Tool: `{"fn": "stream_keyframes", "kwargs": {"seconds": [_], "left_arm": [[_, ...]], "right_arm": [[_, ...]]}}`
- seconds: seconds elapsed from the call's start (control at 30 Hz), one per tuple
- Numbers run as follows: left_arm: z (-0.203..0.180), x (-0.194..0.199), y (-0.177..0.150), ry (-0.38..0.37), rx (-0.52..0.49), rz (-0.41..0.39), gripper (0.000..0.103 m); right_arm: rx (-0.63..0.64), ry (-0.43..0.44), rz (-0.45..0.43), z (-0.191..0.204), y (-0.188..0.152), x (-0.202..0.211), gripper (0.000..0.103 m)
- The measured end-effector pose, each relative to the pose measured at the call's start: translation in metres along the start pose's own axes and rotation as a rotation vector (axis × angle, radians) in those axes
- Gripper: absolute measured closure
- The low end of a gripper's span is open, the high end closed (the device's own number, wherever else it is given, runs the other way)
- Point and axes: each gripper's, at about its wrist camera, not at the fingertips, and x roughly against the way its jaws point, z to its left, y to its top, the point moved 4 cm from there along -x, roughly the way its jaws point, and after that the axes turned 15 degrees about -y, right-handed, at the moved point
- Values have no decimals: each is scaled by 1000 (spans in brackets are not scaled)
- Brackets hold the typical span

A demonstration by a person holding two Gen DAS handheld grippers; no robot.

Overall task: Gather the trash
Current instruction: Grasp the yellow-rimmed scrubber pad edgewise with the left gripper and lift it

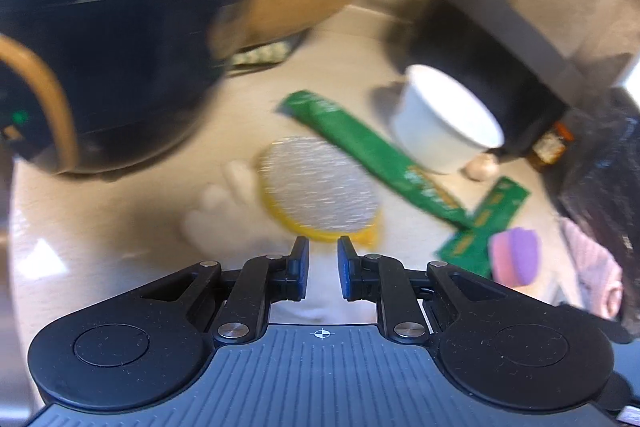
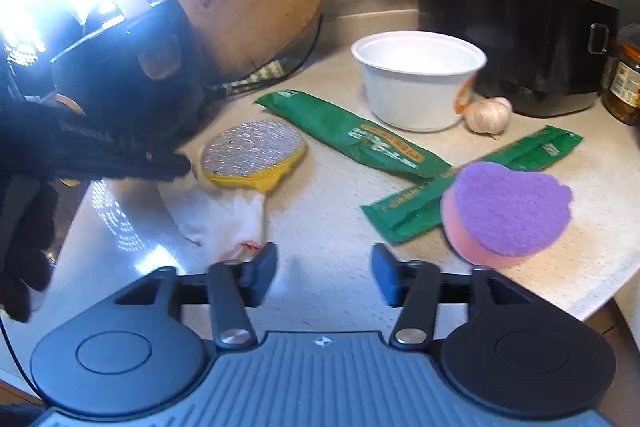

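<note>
Blur covers the left wrist view. Left gripper (image 1: 323,269) at bottom centre, jaws narrowly apart, nothing visibly between them; foil lid (image 1: 318,187) just above, green wrapper (image 1: 372,151) slanting to its right, white cup (image 1: 444,123) upper right.

Right wrist view: right gripper (image 2: 325,277) stands wide, empty, over bare counter (image 2: 340,219). Foil lid (image 2: 254,151) centre left, two green wrappers (image 2: 352,135) (image 2: 416,203) centre, sponge (image 2: 508,211) right.

two green wrappers (image 2: 360,139), one foil lid (image 2: 252,151), one white cup (image 2: 412,83), one sponge (image 2: 508,215), one garlic bulb (image 2: 490,113).
</note>
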Motion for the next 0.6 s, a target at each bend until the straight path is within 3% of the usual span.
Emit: {"fn": "stream_keyframes", "kwargs": {"seconds": [0.2, 0.3, 0.37, 0.4, 0.43, 0.47, 0.6], "left_arm": [[30, 29, -5, 36, 56, -36, 85], [40, 39, -4, 12, 82, -53, 85], [44, 37, 3, -51, 115, -79, 85], [47, 32, 10, -94, 140, -92, 85], [49, 26, 15, -119, 155, -100, 85], [51, 19, 20, -125, 165, -108, 85], [58, -10, 29, -87, 173, -105, 85]], "right_arm": [[51, 57, -44, 38, 31, -27, 41], [-28, 59, -42, 44, 61, -54, 41], [-56, 33, -44, 46, 78, -74, 44], [-48, 16, -26, 49, 84, -85, 56], [-34, 8, 3, 53, 87, -95, 76], [-26, 9, 32, 55, 87, -103, 82], [-24, 14, 69, 59, 73, -107, 85]]}}
